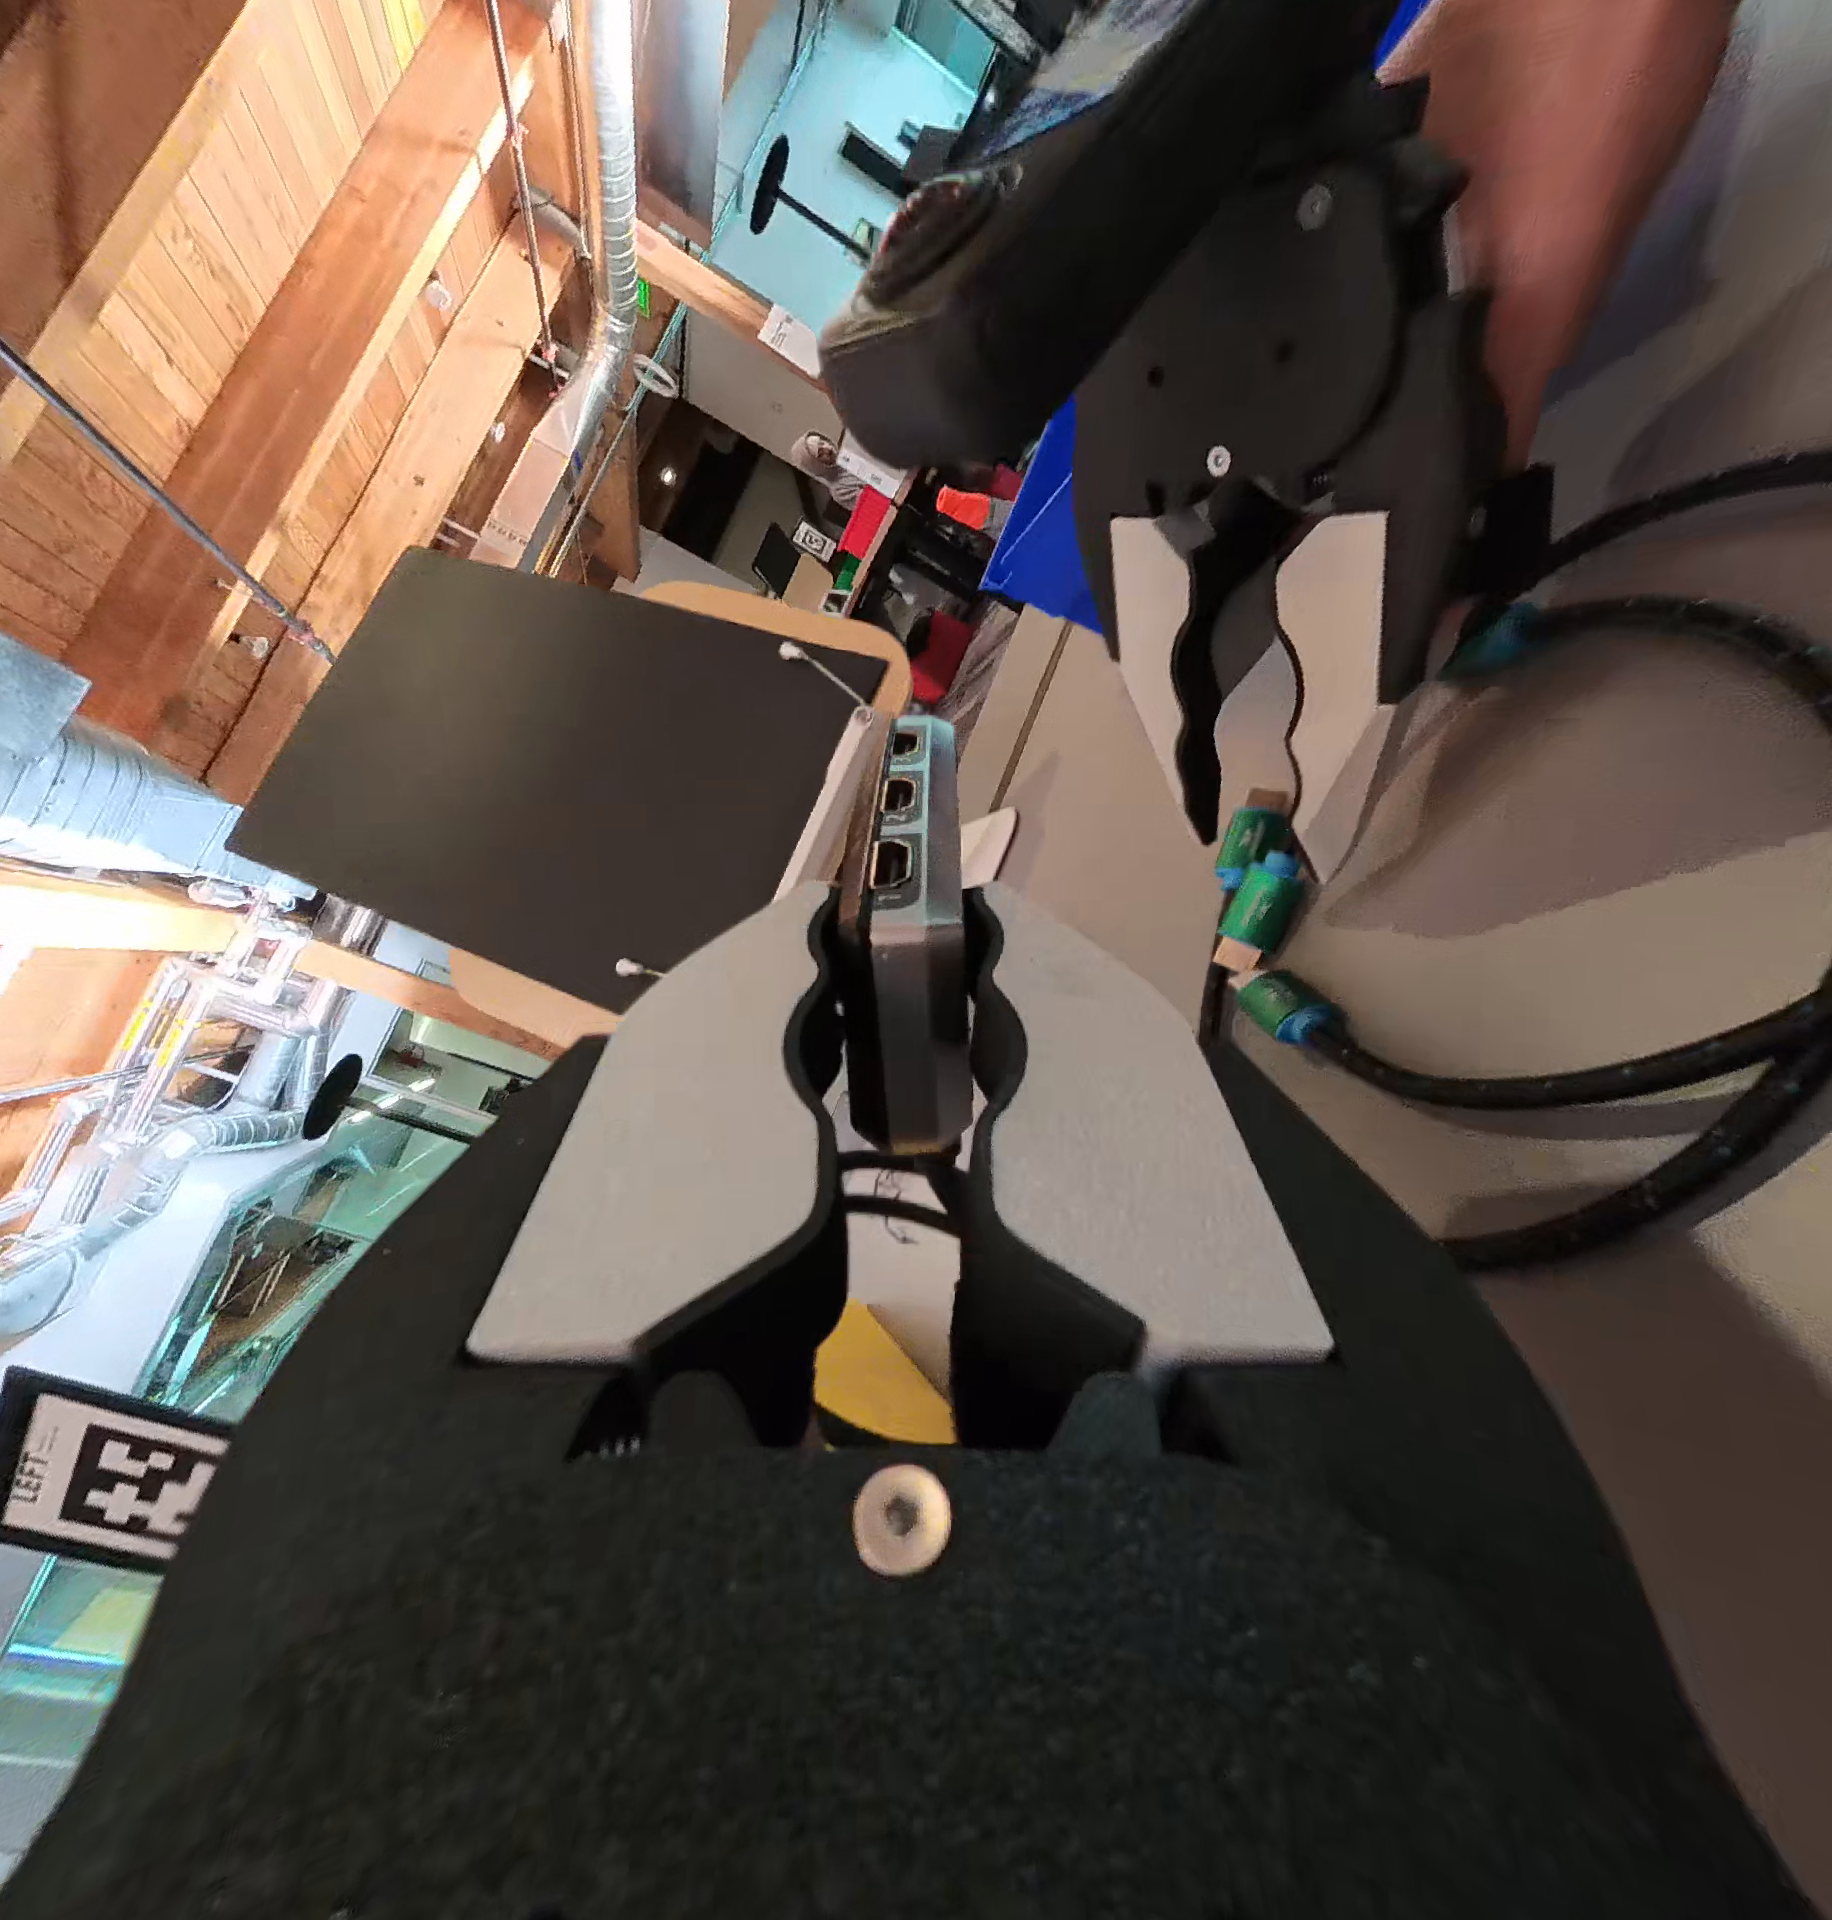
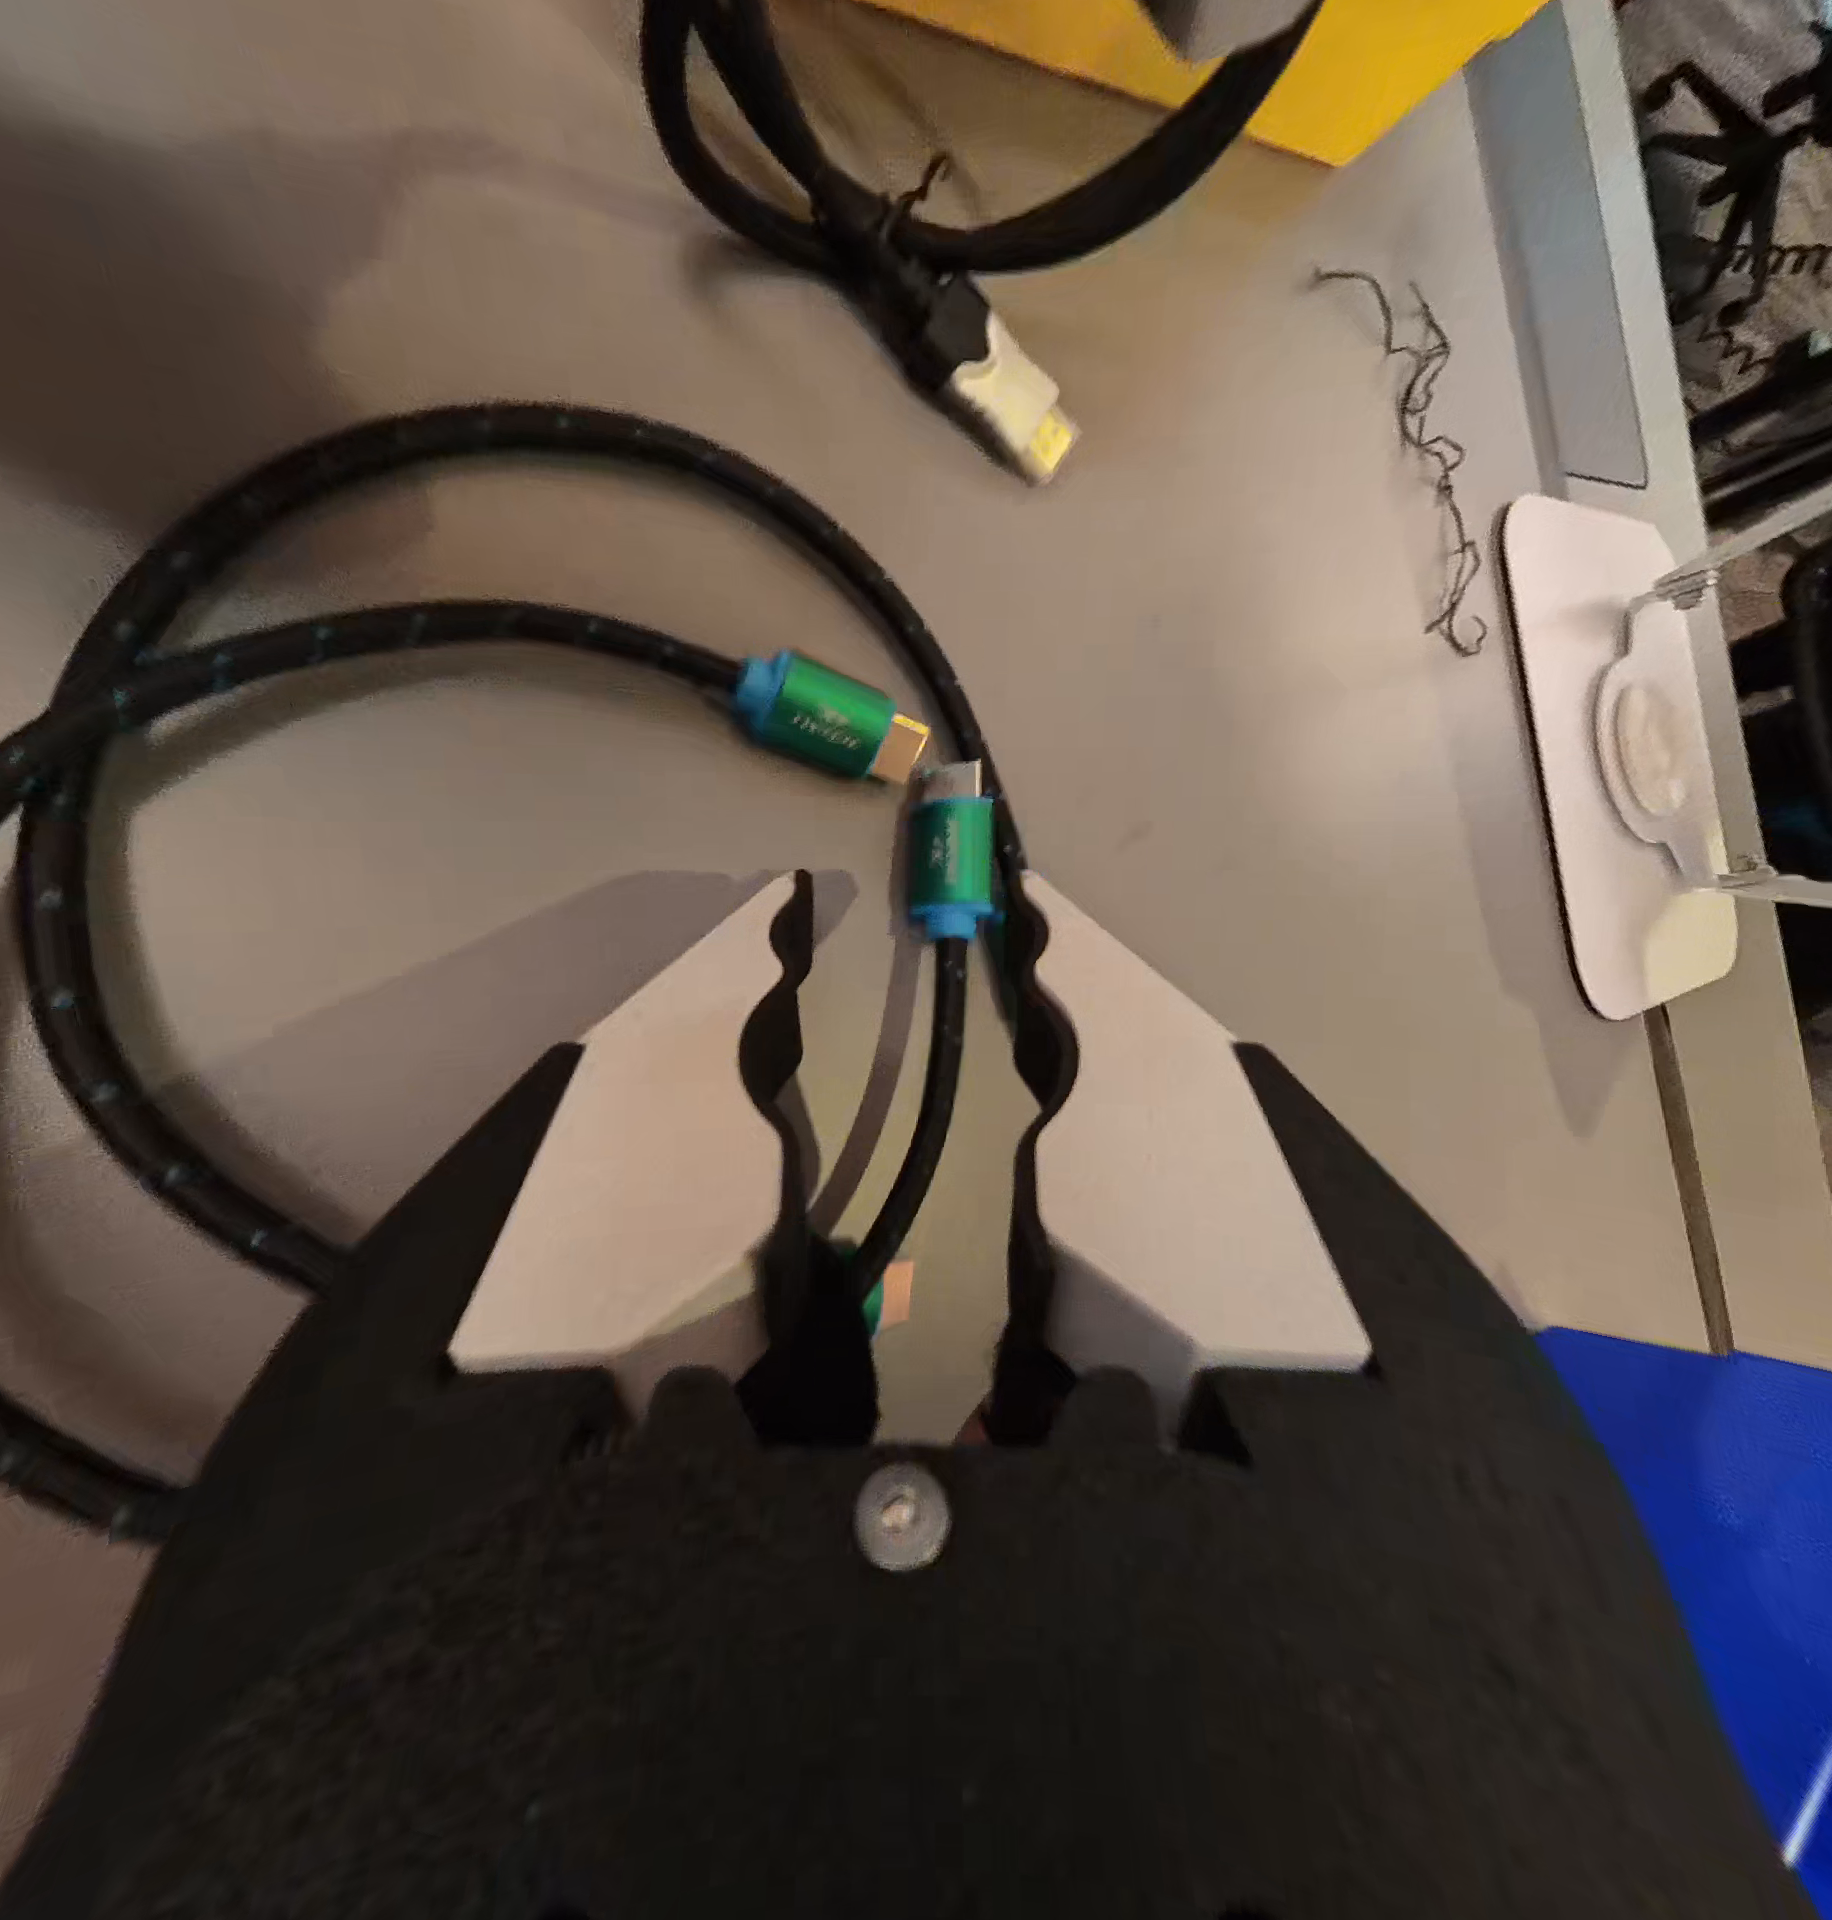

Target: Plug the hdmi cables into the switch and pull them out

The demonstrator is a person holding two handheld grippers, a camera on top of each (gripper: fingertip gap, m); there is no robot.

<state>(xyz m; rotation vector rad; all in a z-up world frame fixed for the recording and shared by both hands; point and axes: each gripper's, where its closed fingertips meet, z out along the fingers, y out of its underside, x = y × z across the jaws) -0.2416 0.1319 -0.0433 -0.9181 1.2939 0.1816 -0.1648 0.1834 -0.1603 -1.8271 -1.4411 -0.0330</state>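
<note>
1. Left wrist view, far left: timber ceiling boards and ribbed silver ducting fill the tilted background, beside a flat matte-black panel (image 1: pixel 559 769).

2. Centre: the left gripper (image 1: pixel 899 914), its black wavy-edged jaws faced with pale grey plates, is clamped on the switch (image 1: pixel 907 997), a slim dark-grey metal box held on edge and lifted off the surface (image 1: pixel 1514 935). Three empty ports line the box's narrow face, above the jaws.

3. Right: the right gripper (image 1: pixel 1244 769), held in a hand (image 1: pixel 1577 208), hangs with its jaws parted just above three green plugs lying on the smooth grey surface. Thick black braided cable (image 1: pixel 1722 1039) loops away to the right.

4. Right wrist view, left: the braided cable (image 2: pixel 91 935), flecked with blue, coils in rough rings on the surface (image 2: pixel 1255 727).

5. Centre: a green metallic plug (image 2: pixel 818 717) with a blue collar and gold tip lies flat. A second green plug (image 2: pixel 948 862) sits just beyond the right gripper's (image 2: pixel 917 894) parted jaws, its cord running back between them; I cannot tell whether either jaw touches it. A third plug's gold tip (image 2: pixel 896 1288) shows deep between them.

6. Upper centre: a black cable ends in a silver-shelled plug (image 2: pixel 1005 400), near a yellow object (image 2: pixel 1338 62).

7. Right: a loose black thread (image 2: pixel 1431 436) and a white rounded pad (image 2: pixel 1598 748) near the surface's edge.
</note>
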